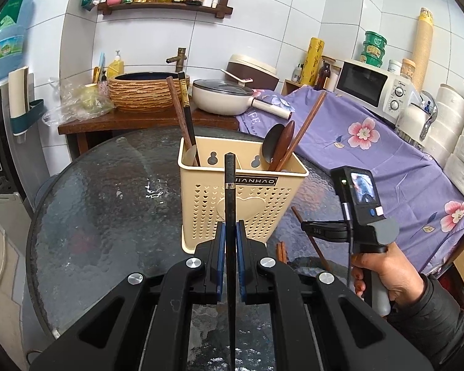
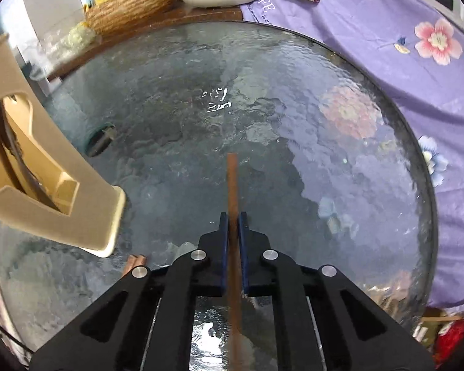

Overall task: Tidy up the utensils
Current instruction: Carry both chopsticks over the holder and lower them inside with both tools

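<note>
A beige perforated utensil holder [image 1: 241, 198] stands on the round glass table [image 1: 108, 216]. Its left compartment holds two chopsticks [image 1: 185, 117]. Its right compartment holds a dark spoon [image 1: 272, 142], a wooden spoon and a brown chopstick. My left gripper [image 1: 231, 232] is shut on a black chopstick [image 1: 229, 191], held upright just in front of the holder. My right gripper [image 2: 233, 225] is shut on a brown chopstick [image 2: 232, 179] above the table, to the right of the holder [image 2: 46, 185]. The right gripper also shows in the left wrist view [image 1: 321, 230].
More brown chopsticks [image 1: 281, 250] lie on the table by the holder's base, and show in the right wrist view [image 2: 136, 261]. A purple flowered cloth [image 1: 386, 142] covers the counter to the right. A white pan [image 1: 222, 95] and a woven basin [image 1: 145, 92] stand behind.
</note>
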